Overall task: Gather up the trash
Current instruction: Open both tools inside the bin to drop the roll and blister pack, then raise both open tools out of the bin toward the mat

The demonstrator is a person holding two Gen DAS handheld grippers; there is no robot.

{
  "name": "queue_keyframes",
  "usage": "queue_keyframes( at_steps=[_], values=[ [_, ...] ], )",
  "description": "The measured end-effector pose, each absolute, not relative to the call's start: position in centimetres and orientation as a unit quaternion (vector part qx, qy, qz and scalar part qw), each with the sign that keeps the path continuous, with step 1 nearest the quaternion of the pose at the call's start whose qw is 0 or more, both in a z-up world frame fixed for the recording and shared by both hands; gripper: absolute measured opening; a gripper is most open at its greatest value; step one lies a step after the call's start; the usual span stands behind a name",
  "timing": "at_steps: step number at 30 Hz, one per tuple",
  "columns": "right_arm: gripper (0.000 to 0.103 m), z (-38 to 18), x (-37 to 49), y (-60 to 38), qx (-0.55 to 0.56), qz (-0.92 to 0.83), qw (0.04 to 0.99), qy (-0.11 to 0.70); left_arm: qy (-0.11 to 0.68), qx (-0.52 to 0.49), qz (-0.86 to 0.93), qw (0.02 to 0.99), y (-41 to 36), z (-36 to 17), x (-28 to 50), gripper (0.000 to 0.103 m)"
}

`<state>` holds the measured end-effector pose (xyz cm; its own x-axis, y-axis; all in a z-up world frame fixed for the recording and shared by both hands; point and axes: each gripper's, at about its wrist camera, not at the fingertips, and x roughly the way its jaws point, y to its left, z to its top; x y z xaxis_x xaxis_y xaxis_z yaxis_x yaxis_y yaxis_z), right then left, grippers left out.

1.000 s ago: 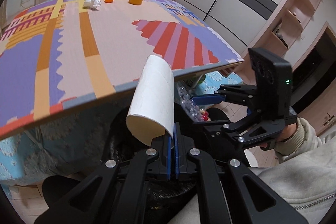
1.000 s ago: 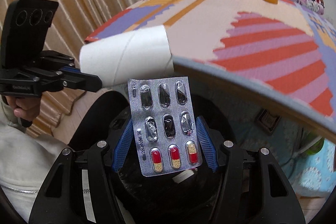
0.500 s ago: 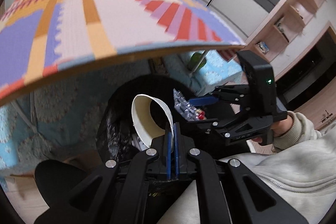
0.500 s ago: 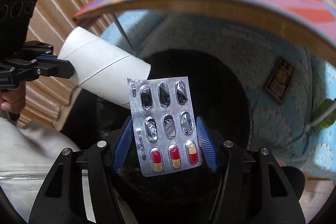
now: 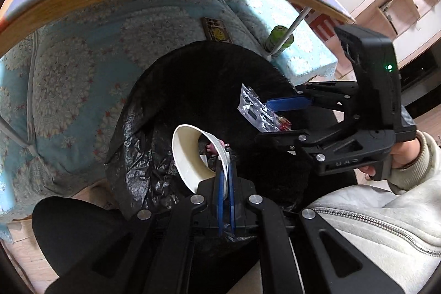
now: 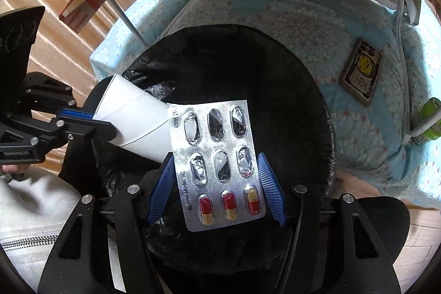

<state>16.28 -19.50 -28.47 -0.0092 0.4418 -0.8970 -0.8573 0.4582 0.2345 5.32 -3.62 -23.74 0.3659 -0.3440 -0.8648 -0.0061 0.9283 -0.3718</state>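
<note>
Here we see the black-lined trash bin (image 6: 303, 90) under both grippers, left gripper (image 5: 226, 170) clamped on a white paper cup's (image 5: 190, 153) rim, right gripper (image 6: 217, 183) pinching a blister pack (image 6: 217, 164) by its edges.

A bed under a pale blue flowered cover (image 6: 303, 26) fills the upper half of the right wrist view, from nine o'clock round to three. A small dark card with a yellow face (image 6: 361, 75) lies flat on it at two o'clock, a green can (image 6: 430, 120) at three.
</note>
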Motion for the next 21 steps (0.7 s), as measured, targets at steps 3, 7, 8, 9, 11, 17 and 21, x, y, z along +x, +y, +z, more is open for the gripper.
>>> queue_keyframes(
  at_steps=[3, 7, 8, 9, 11, 17, 21],
  values=[
    [0.06, -28.5, 16.2, -19.3, -0.198, 0.48, 0.675, 0.525, 0.562, -0.15, -0.096, 0.808, -3.7, -24.0, 5.8, 0.003],
    [0.061, -28.6, 16.2, -19.1, -0.198, 0.481, 0.673, 0.526, 0.569, -0.148, -0.087, 0.804, -3.6, -24.3, 5.9, 0.003],
    [0.061, -28.5, 16.2, -19.1, -0.198, 0.483, 0.672, 0.526, 0.569, -0.146, -0.087, 0.805, -3.7, -24.3, 5.9, 0.003],
    [0.061, -28.5, 16.1, -19.0, -0.198, 0.485, 0.671, 0.525, 0.568, -0.144, -0.086, 0.806, -3.7, -24.2, 5.8, 0.005],
    [0.062, -28.4, 15.9, -19.0, -0.201, 0.488, 0.67, 0.522, 0.565, -0.143, -0.085, 0.808, -3.8, -23.9, 5.8, 0.016],
    [0.062, -27.5, 15.7, -19.2, -0.199, 0.489, 0.677, 0.512, 0.543, -0.143, -0.081, 0.823, -3.8, -22.4, 5.5, 0.052],
    [0.062, -26.4, 15.7, -19.6, -0.195, 0.491, 0.686, 0.501, 0.531, -0.135, -0.084, 0.832, -4.0, -21.2, 5.2, 0.052]
  ],
)
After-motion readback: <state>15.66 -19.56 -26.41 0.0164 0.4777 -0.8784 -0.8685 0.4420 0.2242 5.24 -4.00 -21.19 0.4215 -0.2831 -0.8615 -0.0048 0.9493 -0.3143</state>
